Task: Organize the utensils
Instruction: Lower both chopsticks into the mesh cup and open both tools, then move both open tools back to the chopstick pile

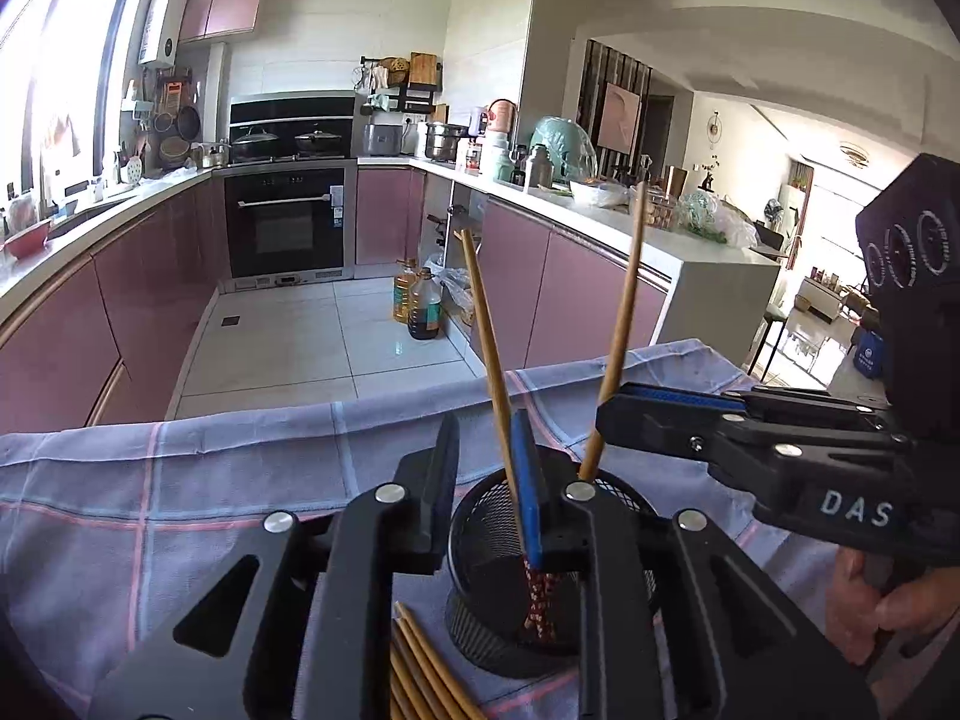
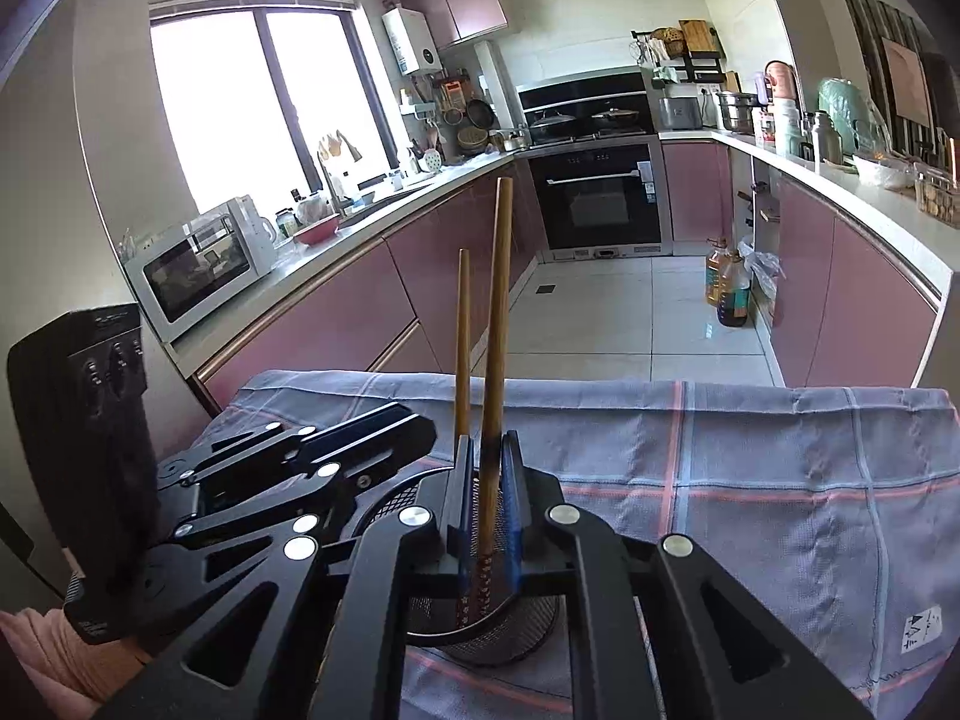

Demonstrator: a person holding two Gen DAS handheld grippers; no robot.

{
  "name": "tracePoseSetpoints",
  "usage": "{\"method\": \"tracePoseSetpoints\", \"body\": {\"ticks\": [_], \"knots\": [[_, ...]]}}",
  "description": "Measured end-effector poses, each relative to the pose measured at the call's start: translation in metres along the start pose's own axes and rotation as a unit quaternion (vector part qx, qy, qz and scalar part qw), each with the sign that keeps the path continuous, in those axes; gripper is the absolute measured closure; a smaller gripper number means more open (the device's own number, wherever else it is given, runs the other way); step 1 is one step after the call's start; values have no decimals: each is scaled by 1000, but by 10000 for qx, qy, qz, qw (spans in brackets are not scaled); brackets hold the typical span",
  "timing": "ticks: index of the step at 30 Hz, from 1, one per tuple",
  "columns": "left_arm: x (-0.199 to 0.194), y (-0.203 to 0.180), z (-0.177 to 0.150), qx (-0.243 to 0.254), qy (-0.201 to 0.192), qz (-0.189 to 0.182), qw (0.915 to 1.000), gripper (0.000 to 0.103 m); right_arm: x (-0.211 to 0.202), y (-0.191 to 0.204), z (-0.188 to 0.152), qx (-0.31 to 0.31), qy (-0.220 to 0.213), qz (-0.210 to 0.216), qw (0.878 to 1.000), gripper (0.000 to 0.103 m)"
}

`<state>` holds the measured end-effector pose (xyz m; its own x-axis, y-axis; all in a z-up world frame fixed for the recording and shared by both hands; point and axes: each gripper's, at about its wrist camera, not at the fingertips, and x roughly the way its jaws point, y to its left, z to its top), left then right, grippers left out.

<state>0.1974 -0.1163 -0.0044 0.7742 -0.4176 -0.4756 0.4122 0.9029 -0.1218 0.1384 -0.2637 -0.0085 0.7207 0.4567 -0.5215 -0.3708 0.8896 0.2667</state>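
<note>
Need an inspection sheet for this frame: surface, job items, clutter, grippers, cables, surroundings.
Surface: grey-blue checked cloth with pink stripes, covering the table.
Job's things: black wire-mesh cup holds two wooden chopsticks; more loose wooden chopsticks lie beside it.
Clutter: nothing seen.
Grippers: left gripper open, one chopstick between its fingers; right gripper around another chopstick, contact unclear.
Cables: nothing seen.
Surroundings: kitchen, pink cabinets, black built-in oven, oil bottles on the floor.
</note>
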Motion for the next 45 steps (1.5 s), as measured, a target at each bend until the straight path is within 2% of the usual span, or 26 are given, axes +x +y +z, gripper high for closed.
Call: {"method": "tracePoseSetpoints", "body": {"ticks": [2,4,9,12,18,23,30,40,45], "knots": [[-16,4,0,-2,-62,-36,10000,70,-3,1,0,-8,-73,-86,9999,85],[-33,9,-1,-18,-125,12,9999,63,-8,2,1,-25,-155,-157,9998,70],[-68,28,-14,-124,-98,-11,9999,51,-26,15,-5,-175,-276,-5,9995,69],[-83,38,-29,-92,31,71,9999,49,-40,31,-17,-474,-276,183,9983,65],[-92,65,-72,-245,565,147,9980,49,-45,55,-54,-723,167,493,9960,64],[-88,74,-101,-296,986,227,9944,49,-14,68,-88,-717,810,431,9932,64],[-71,65,-123,-284,1436,244,9889,49,21,73,-117,-562,1367,190,9888,65],[-62,53,-132,-178,1806,193,9832,52,28,72,-121,-521,1510,-91,9871,70],[-56,53,-138,-141,1963,272,9801,57,29,71,-122,-545,1527,-205,9866,72]]}}
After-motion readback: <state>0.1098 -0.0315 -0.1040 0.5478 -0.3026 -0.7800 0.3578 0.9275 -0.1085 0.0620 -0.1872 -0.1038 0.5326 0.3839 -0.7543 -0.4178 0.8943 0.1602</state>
